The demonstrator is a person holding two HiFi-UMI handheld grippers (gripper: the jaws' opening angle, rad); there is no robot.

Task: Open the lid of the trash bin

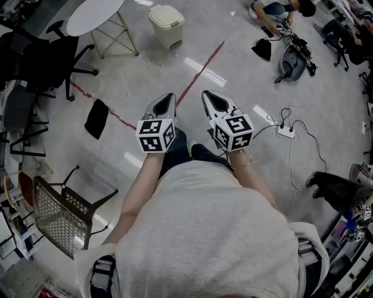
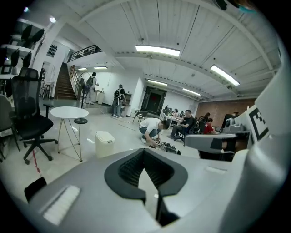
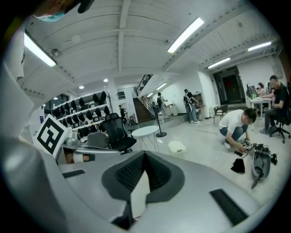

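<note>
The trash bin (image 1: 167,24) is cream-coloured with its lid down and stands on the floor far ahead, beside a round white table (image 1: 93,14). It also shows small in the left gripper view, trash bin (image 2: 104,143), and in the right gripper view, trash bin (image 3: 177,146). My left gripper (image 1: 165,105) and right gripper (image 1: 214,102) are held side by side at waist height, well short of the bin. Both are shut, tips together, with nothing between them, as the left gripper (image 2: 144,152) and right gripper (image 3: 145,154) show in their own views.
A black office chair (image 1: 41,58) stands left of the table and a mesh chair (image 1: 61,215) at near left. A black bag (image 1: 97,118) and red tape line (image 1: 201,70) lie on the floor. A power strip with cables (image 1: 285,132) lies right; a crouching person (image 2: 151,128) works on gear.
</note>
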